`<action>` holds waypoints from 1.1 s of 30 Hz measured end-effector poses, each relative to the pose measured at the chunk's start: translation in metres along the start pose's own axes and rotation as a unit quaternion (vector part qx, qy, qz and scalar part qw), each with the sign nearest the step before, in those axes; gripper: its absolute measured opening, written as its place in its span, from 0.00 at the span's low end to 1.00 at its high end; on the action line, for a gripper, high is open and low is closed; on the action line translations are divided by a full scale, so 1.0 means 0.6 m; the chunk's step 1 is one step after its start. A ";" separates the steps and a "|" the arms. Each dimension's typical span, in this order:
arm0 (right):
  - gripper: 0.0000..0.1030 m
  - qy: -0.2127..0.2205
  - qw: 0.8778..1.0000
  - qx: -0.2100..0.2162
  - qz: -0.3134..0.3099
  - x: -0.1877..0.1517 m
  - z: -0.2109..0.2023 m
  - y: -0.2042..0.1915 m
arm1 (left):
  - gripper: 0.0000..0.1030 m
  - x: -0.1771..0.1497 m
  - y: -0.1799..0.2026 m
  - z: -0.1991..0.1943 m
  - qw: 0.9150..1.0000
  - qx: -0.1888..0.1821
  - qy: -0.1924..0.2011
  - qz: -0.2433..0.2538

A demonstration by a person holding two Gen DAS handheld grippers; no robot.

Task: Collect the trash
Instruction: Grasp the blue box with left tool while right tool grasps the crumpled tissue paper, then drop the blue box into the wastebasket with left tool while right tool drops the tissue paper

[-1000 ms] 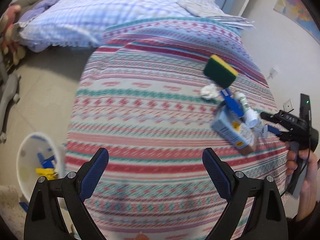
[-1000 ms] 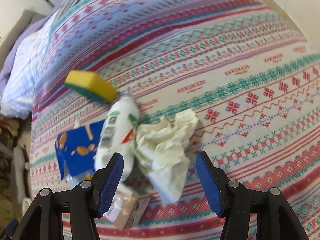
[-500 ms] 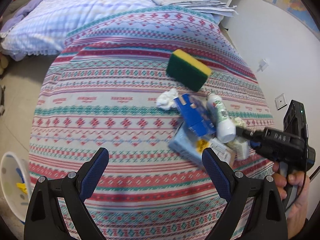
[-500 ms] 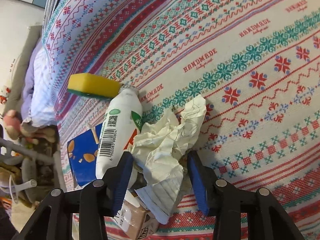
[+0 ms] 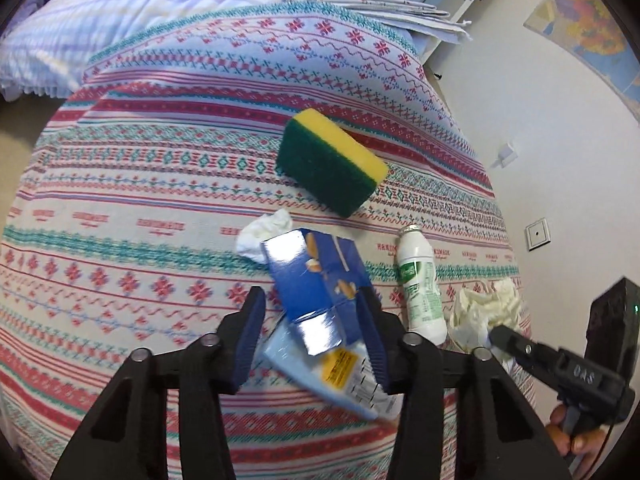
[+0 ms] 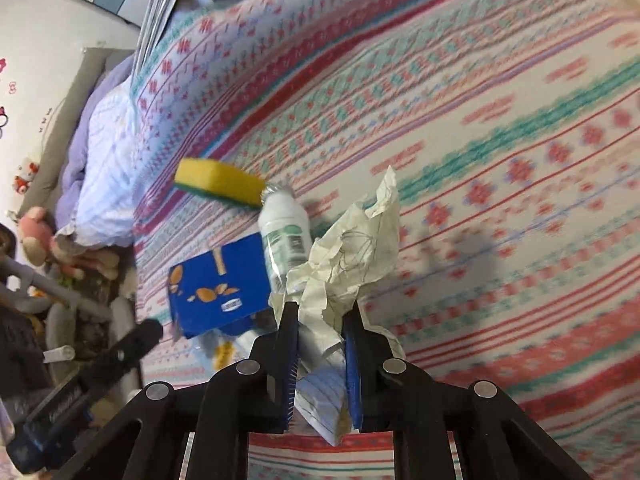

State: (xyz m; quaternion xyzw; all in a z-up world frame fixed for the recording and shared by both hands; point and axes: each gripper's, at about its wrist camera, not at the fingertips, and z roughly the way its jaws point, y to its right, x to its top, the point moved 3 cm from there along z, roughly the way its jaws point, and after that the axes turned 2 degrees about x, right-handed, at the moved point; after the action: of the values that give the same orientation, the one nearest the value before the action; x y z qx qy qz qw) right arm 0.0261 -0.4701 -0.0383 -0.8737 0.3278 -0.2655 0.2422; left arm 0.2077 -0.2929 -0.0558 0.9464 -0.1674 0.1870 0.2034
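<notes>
Right wrist view: crumpled cream paper [image 6: 352,264] sits on the patterned bedspread [image 6: 500,128], pinched between the closing jaws of the right gripper [image 6: 322,344]. Left gripper [image 5: 316,336] jaws close around a blue carton [image 5: 316,276].

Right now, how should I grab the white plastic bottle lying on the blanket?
Grip the white plastic bottle across its round middle, coming from above. It lies flat on the striped woven blanket, its long sides bare, so the fingers can straddle it there. The neck is narrower and probably slips more easily.
</notes>
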 end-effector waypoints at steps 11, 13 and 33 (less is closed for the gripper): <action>0.17 0.006 1.000 -0.011 0.001 0.004 -0.018 0.019 | 0.25 0.002 0.044 0.018 1.000 0.003 0.025 0.012; 0.17 0.009 1.000 -0.013 0.000 0.006 -0.022 0.019 | 0.25 0.003 0.049 0.006 0.999 0.005 0.029 0.014; 0.17 0.010 0.998 0.008 -0.060 -0.041 -0.019 -0.110 | 0.25 -0.062 -0.085 -0.205 0.997 0.019 0.076 0.014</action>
State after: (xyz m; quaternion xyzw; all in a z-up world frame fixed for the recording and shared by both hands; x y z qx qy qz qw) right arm 0.0326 -0.4117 0.0019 -0.8873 0.2749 -0.2905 0.2298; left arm 0.1604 -0.1849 0.0163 0.9308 -0.1610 0.2641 0.1946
